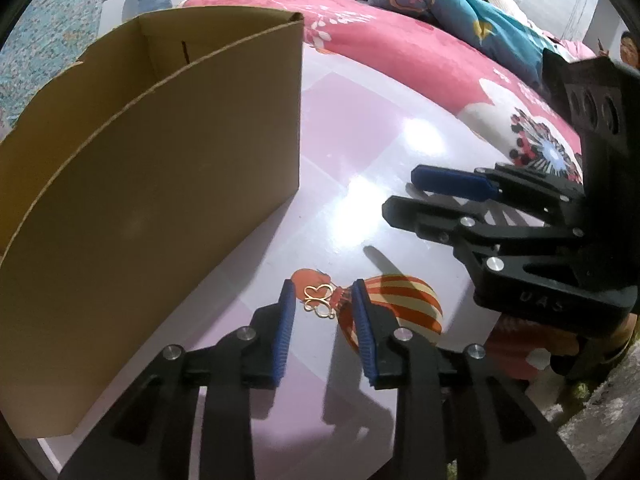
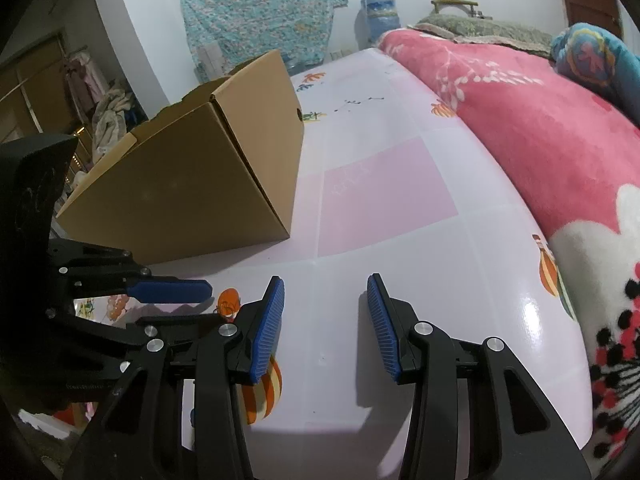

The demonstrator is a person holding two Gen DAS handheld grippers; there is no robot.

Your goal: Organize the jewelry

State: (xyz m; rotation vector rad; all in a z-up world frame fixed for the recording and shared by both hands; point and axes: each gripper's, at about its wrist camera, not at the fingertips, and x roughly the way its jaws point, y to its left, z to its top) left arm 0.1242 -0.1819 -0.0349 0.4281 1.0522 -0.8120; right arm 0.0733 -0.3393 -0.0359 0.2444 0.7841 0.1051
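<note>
1. Low in the centre of the left wrist view, left gripper (image 1: 323,300) sits w/ blue pads apart, holding nothing.
2. Gold jewelry piece (image 1: 319,299), looped wire w/ a heart-like shape, lies on the table (image 1: 360,128) right btwn those pad tips; can't tell if either pad touches it.
3. It rests on the printed striped balloon picture (image 1: 404,304), lower centre of frame.
4. Cardboard box (image 1: 152,184) fills the left side of the frame, open top, standing on the table just left of the left gripper.
5. Right gripper (image 2: 326,316), bottom centre of the right wrist view, pads wide apart, nothing btwn them but bare tabletop.
6. Same view: jewelry only a faint gold glint at lower left, by the left gripper's tips.
7. Pink blanket (image 2: 540,128) runs along the right side of the frame, beside the table edge.
</note>
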